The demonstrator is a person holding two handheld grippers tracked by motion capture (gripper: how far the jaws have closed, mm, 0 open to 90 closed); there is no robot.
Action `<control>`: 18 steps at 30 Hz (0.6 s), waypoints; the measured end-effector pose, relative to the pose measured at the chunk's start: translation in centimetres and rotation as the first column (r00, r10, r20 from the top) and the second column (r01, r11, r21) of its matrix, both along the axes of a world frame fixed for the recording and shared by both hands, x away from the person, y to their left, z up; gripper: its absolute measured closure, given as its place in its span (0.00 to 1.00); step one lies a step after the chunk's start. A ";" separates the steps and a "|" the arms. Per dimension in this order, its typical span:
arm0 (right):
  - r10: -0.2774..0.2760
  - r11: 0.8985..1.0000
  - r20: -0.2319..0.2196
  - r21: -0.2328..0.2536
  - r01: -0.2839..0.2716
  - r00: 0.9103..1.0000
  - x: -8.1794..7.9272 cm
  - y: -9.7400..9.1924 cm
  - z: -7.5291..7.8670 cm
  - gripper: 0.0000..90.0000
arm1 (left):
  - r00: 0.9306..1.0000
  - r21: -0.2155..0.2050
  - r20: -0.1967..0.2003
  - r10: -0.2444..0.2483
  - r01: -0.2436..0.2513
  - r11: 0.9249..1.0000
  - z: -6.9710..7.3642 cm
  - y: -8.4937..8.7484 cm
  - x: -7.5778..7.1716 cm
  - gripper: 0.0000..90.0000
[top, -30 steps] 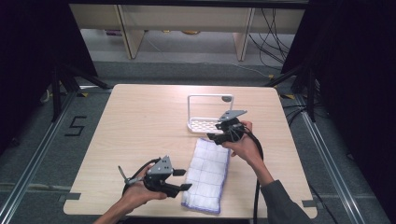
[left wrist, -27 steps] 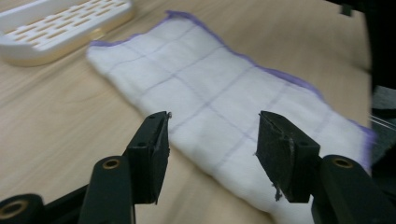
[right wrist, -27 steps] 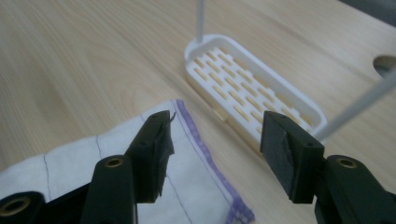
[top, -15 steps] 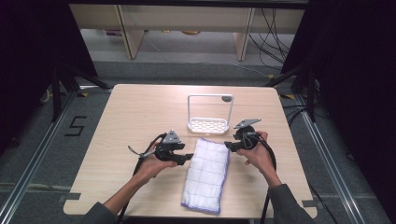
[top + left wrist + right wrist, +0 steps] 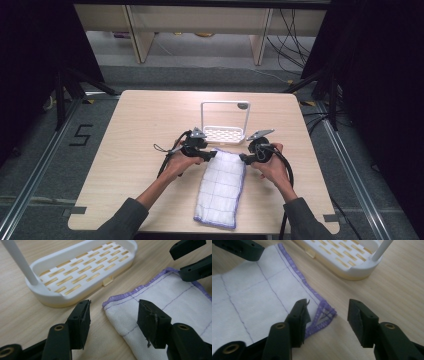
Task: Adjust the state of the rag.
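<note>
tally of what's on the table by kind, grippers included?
Folded white cloth with purple edging: 1
White slotted rack with upright frame: 1
Grippers: 2, left gripper and right gripper, both open, one at each far corner of the cloth
Total: 4

A white slotted rack (image 5: pixel 224 134) with an upright frame stood on the pale wooden bench (image 5: pixel 135 125), toward its far side, cables (image 5: pixel 295 30) trailing on the floor beyond

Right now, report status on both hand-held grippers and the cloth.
Left hand-held gripper open, astride cloth corner. Right hand-held gripper open over opposite corner, jaws just closing in. Cloth flat on table. White rack just beyond, clear.
</note>
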State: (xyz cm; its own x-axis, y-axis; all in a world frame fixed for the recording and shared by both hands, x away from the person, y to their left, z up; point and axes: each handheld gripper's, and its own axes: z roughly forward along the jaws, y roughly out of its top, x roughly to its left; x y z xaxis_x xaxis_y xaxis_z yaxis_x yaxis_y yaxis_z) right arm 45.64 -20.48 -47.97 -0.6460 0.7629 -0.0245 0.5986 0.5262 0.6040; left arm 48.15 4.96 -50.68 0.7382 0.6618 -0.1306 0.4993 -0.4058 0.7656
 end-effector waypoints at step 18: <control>0.001 1.000 -0.001 0.005 -0.001 1.000 0.5 0.4 -1.7 0.59 | 0.999 0.059 0.014 -0.037 0.036 0.998 -0.8 -1.1 0.6 0.56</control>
